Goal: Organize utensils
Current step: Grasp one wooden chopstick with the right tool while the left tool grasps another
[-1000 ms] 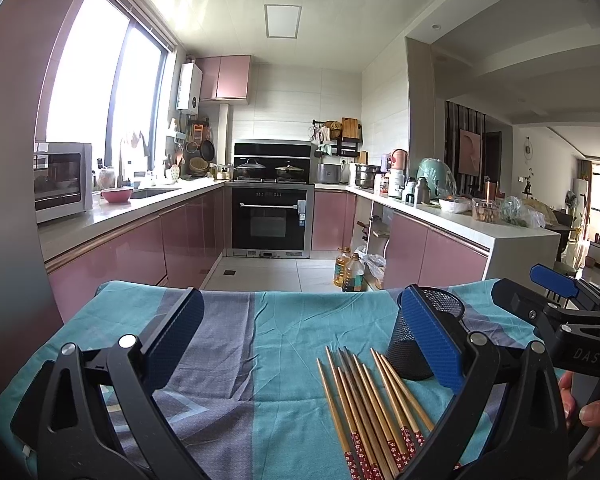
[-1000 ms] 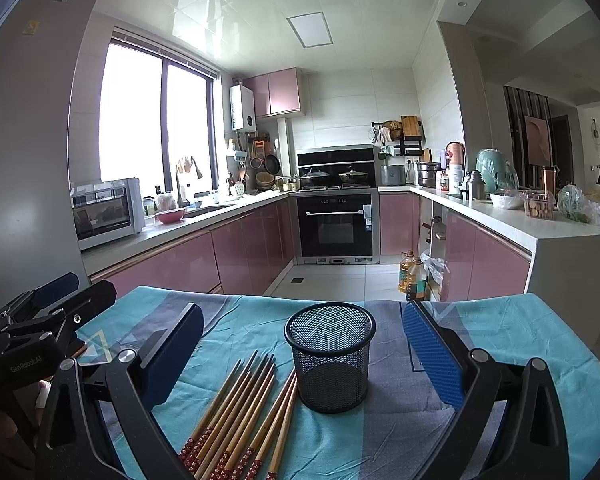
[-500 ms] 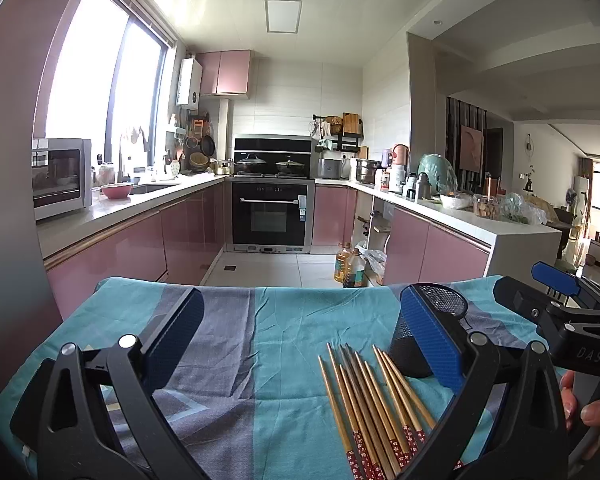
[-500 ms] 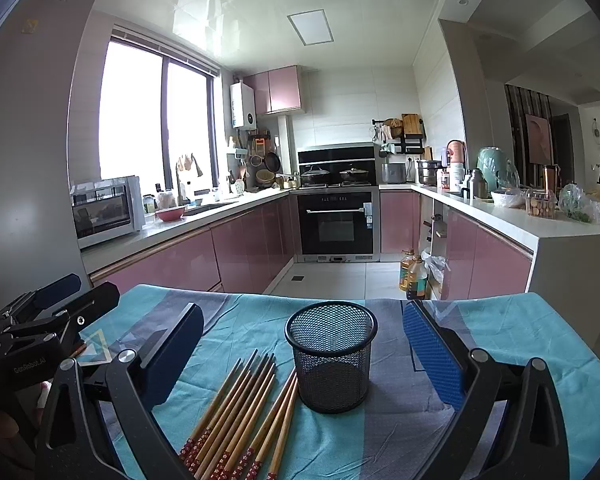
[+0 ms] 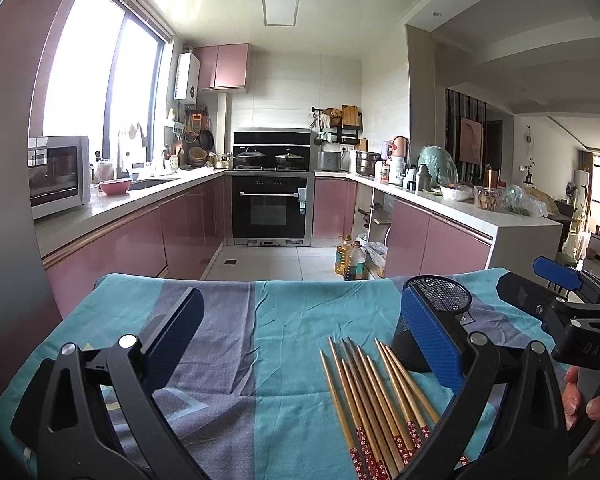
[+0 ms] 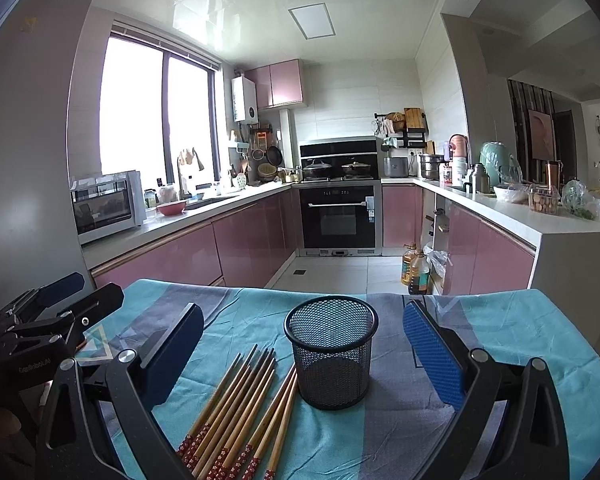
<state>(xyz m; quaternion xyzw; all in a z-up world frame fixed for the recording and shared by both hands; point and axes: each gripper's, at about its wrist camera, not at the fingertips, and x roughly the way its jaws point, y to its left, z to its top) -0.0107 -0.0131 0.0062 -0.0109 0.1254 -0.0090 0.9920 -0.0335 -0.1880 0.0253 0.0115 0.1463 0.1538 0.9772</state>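
Chopsticks point(image 6: 240, 412) loose beside mesh holder point(image 6: 331, 350) — both grippers agape

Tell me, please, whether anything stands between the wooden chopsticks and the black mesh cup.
Nothing visible does. The wooden chopsticks with red patterned ends lie flat on the teal cloth, right beside the black mesh cup, which stands upright and looks empty. Both grippers, left and right, are open.

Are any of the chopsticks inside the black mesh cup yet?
No, the black mesh cup looks empty inside, and the wooden chopsticks with red patterned ends all lie flat on the blue cloth beside it.
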